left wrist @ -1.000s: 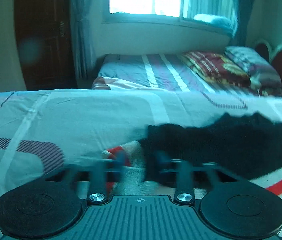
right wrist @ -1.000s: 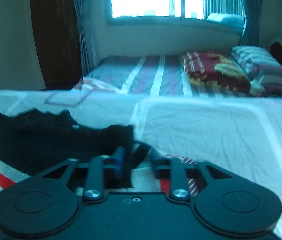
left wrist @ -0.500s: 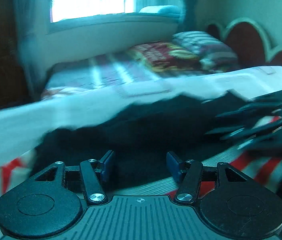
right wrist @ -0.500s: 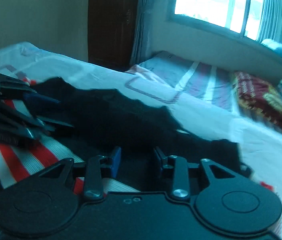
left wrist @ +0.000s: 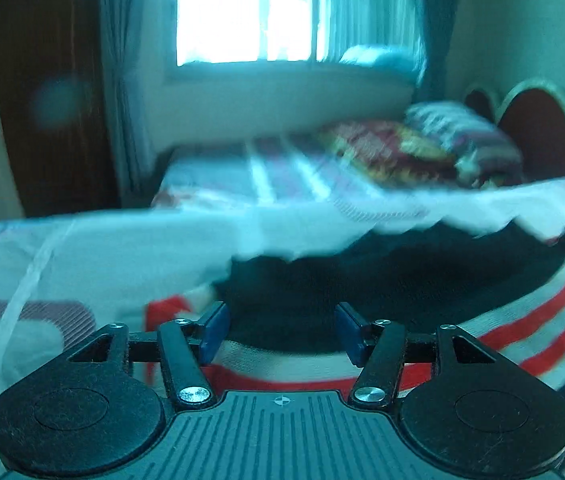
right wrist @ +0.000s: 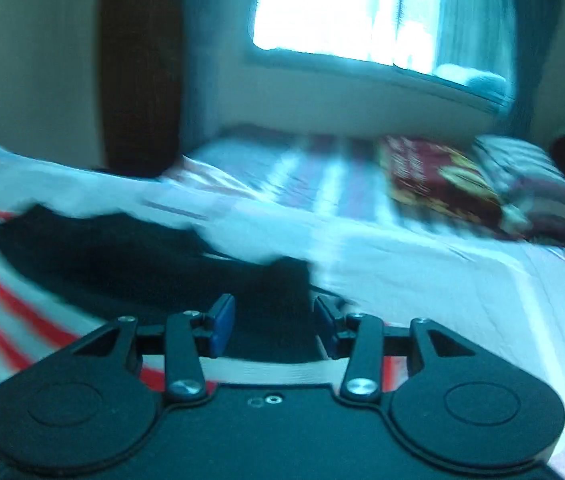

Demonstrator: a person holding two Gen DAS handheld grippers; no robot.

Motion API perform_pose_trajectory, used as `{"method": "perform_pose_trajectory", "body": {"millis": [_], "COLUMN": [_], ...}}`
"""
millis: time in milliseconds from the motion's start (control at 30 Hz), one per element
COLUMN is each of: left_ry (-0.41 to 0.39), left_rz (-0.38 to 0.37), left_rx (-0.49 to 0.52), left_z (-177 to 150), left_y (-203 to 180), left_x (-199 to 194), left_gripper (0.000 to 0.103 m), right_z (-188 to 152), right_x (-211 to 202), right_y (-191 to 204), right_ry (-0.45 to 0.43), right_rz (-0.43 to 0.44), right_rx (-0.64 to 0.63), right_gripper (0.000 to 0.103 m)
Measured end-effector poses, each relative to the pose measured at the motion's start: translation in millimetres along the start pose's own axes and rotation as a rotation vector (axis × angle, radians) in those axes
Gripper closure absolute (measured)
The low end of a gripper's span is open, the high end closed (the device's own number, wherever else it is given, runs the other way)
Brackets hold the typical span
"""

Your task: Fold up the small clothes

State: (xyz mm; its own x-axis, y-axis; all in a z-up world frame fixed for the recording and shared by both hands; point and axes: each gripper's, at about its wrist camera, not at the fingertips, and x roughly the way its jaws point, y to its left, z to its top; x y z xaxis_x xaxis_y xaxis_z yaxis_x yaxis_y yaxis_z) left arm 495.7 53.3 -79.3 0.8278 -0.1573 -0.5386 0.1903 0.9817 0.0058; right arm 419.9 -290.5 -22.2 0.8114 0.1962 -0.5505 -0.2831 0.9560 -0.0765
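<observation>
A small knit garment lies on the near bed, black at its far part [left wrist: 382, 276] and white with red stripes nearer me [left wrist: 522, 320]. My left gripper [left wrist: 280, 330] is open and empty, jaws wide apart, low over the garment's left end. In the right wrist view the same garment shows its black part [right wrist: 154, 264] and red stripes [right wrist: 14, 312]. My right gripper [right wrist: 272, 326] is open and empty over the garment's right end. Both views are motion-blurred.
The near bed has a white sheet [left wrist: 82, 256] with pale line patterns. A second bed [left wrist: 282, 176] with a striped cover, a red blanket [left wrist: 386, 152] and a pillow [left wrist: 462, 132] stands behind. A window [left wrist: 246, 12], curtains and a dark door [left wrist: 50, 80] are beyond.
Both grippers were shut on the garment's ends one second ago and have opened and let go. Both cameras swung toward each other, then back to face the window. The black part now lies folded over.
</observation>
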Motion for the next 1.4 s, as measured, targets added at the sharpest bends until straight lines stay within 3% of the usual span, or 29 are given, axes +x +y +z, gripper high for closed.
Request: {"method": "perform_pose_trajectory", "body": {"millis": [33, 100, 233, 300, 367, 467, 567, 633, 700, 800, 1000, 1067, 1100, 1267, 1400], "left_ry": [-0.005, -0.002, 0.048, 0.08, 0.079, 0.069, 0.062, 0.066, 0.073, 0.012, 0.032, 0.077, 0.056, 0.06, 0.077], "left_rz": [-0.019, -0.076, -0.123, -0.098, -0.057, 0.009, 0.016, 0.013, 0.047, 0.012, -0.066, -0.063, -0.053, -0.012, 0.028], "left_rx": [0.003, -0.019, 0.036, 0.07, 0.088, 0.051, -0.022, -0.03, -0.023, 0.009, 0.047, 0.078, 0.091, 0.098, 0.03], "left_z": [1.8, 3.1, -6.4, -14.8, -25.4, -38.2, -52.1, -51.6, -45.5, -38.6, -50.9, -61.9, -67.0, -69.5, -83.3], "left_y": [-9.9, -30.8, -74.0, -84.8, -77.3, -39.3, -0.4, 3.7, -5.5, -28.2, -82.4, -95.0, -97.4, -80.7, -31.0], "left_x": [-4.1, -5.9, 3.5, 8.6, 1.6, -19.9, -36.0, -36.2, -37.4, -58.9, -69.0, -61.8, -62.4, -80.3, -96.1], "left_gripper": [0.034, 0.028, 0.028, 0.028, 0.025, 0.018, 0.018, 0.018, 0.018, 0.018, 0.018, 0.018, 0.017, 0.016, 0.016], "right_z": [-2.4, -8.2, -18.0, -23.9, -28.6, -32.5, -45.5, -47.5, -40.4, -35.1, -53.7, -63.3, -67.9, -68.8, -89.9], "right_x": [-1.2, 1.3, 14.7, 16.9, 12.6, -0.1, -9.3, -8.4, -12.2, -36.8, -40.3, -36.3, -37.3, -52.0, -81.8], "right_y": [13.5, 42.2, 82.4, 89.8, 85.1, 44.0, 2.6, -11.5, -3.1, 10.6, 86.6, 111.1, 117.4, 112.5, 67.8], "right_ry": [0.005, 0.013, 0.032, 0.042, 0.058, 0.075, 0.11, 0.116, 0.102, 0.016, 0.053, 0.076, 0.057, 0.072, 0.104], "right_rz": [0.038, 0.102, 0.156, 0.15, 0.138, 0.056, -0.037, -0.01, -0.037, 0.022, 0.144, 0.122, 0.102, 0.077, -0.033], "right_rx": [-0.032, -0.089, -0.148, -0.184, -0.223, -0.164, -0.12, -0.039, -0.039, 0.02, -0.063, -0.122, -0.14, -0.166, -0.15], "right_gripper": [0.061, 0.061, 0.06, 0.06, 0.061, 0.058, 0.057, 0.057, 0.057, 0.057, 0.058, 0.056, 0.055, 0.056, 0.055]}}
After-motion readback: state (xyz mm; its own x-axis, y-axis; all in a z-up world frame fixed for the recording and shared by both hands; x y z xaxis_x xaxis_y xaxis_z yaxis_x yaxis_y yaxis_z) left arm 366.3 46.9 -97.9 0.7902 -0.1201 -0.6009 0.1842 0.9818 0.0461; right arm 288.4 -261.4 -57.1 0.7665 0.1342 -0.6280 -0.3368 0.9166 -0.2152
